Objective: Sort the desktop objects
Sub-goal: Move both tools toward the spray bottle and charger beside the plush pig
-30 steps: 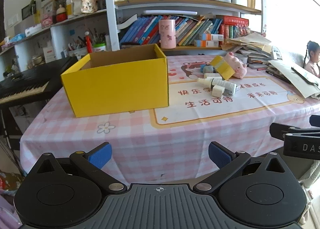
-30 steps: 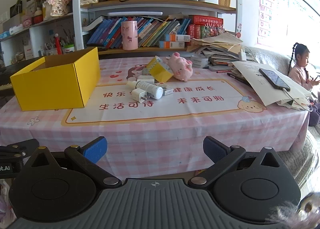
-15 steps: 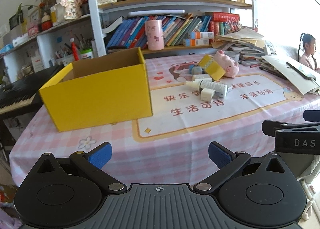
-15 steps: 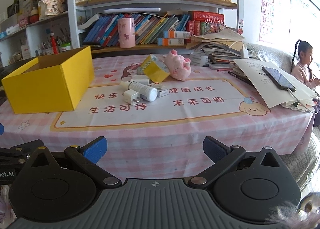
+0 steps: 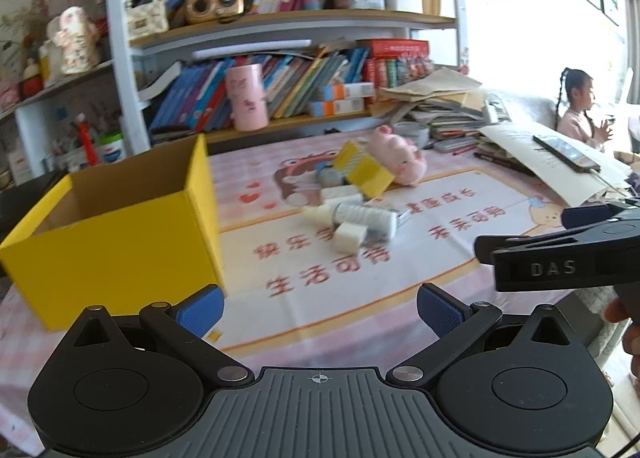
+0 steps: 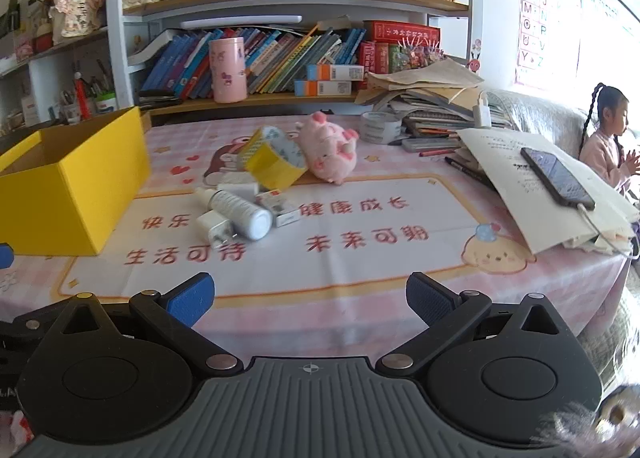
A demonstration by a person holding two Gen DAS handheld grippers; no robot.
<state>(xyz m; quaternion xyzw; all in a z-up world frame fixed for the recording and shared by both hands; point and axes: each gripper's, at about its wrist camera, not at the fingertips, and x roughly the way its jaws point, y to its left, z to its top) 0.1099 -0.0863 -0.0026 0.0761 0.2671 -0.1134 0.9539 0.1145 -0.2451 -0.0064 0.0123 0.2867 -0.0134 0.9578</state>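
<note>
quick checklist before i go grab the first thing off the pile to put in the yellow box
1. Right gripper open with nothing between the fingers: ok.
2. Left gripper open and empty: ok.
3. Yellow box top open, ready to receive: ok. Whether it is empty: cannot tell, the floor of the box is hidden.
4. Nearest pile items free to pick: the white charger plug and white bottle lie at the front, touching each other: ok, but expect the neighbour to shift.
5. Tape roll stable: not ok, it is tilted, leaning by the pink pig plush.
6. Path between pile and box clear: ok.
</note>
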